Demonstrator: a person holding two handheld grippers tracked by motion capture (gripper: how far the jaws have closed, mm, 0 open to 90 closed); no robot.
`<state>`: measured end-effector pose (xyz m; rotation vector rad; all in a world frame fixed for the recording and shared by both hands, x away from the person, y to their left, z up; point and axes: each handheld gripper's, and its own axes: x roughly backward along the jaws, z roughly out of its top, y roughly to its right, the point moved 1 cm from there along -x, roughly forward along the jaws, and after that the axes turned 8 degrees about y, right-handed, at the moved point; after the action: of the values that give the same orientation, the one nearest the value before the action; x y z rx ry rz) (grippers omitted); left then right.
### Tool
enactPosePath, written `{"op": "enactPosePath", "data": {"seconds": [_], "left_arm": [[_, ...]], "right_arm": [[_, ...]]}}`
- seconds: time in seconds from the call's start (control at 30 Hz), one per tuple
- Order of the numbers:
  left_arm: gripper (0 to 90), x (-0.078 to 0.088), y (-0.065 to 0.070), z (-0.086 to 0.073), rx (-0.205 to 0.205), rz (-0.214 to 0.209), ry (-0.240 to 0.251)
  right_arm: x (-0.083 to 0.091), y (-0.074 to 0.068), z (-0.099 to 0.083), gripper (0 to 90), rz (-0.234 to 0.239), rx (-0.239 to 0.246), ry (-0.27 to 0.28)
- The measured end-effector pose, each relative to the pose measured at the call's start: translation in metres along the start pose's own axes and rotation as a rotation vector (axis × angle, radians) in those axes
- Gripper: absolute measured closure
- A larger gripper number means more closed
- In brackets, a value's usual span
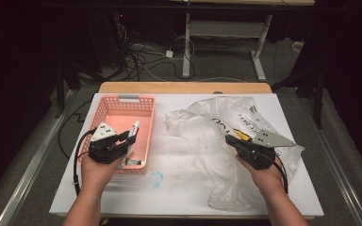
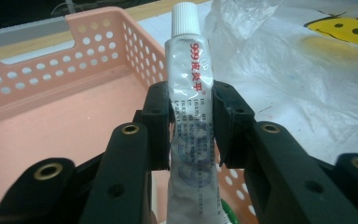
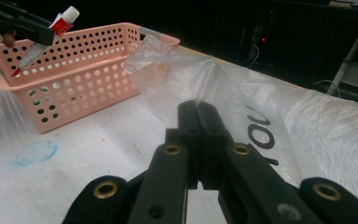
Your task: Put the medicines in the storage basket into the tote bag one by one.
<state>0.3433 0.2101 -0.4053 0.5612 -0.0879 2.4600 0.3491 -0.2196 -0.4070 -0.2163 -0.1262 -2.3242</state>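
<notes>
Your left gripper (image 2: pixel 192 105) is clenched on a white ointment tube (image 2: pixel 189 93), both pads pressing its sides about midway along the body; the ribbed white cap points away from the gripper's camera and the crimped end runs down between the jaw arms. In the high view, the left gripper (image 1: pixel 131 137) holds the tube (image 1: pixel 134 133) over the near right part of the pink perforated basket (image 1: pixel 104 109), close to its right wall. The right gripper view shows the tube (image 3: pixel 51 35) tilted above the basket (image 3: pixel 93 79), clear of the rim. Your right gripper (image 3: pixel 198 116) has its jaws pressed together with nothing between them; it hovers over the clear plastic bag (image 3: pixel 307 126). In the high view the right gripper (image 1: pixel 231 139) sits above the crumpled bag (image 1: pixel 207 127), which spreads over the right half of the white table (image 1: pixel 179 197). A faint blue ring mark (image 1: pixel 156 179) lies on the table just in front of the basket.
</notes>
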Motion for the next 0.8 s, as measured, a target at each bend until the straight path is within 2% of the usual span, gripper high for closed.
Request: {"op": "enactPosePath", "data": {"seconds": [0.23, 0.5, 0.8], "left_arm": [[68.0, -0.001, 0.015, 0.012, -0.030, -0.027, 0.036], [68.0, 0.000, 0.035, 0.024, -0.053, -0.101, 0.085], [68.0, -0.010, 0.054, 0.026, -0.065, -0.155, 0.084]], "right_arm": [[0.000, 0.001, 0.001, 90.0, 0.001, -0.005, 0.006], [0.001, 0.000, 0.002, 90.0, 0.003, -0.004, 0.010], [0.001, 0.000, 0.004, 90.0, 0.004, -0.001, 0.017]]}}
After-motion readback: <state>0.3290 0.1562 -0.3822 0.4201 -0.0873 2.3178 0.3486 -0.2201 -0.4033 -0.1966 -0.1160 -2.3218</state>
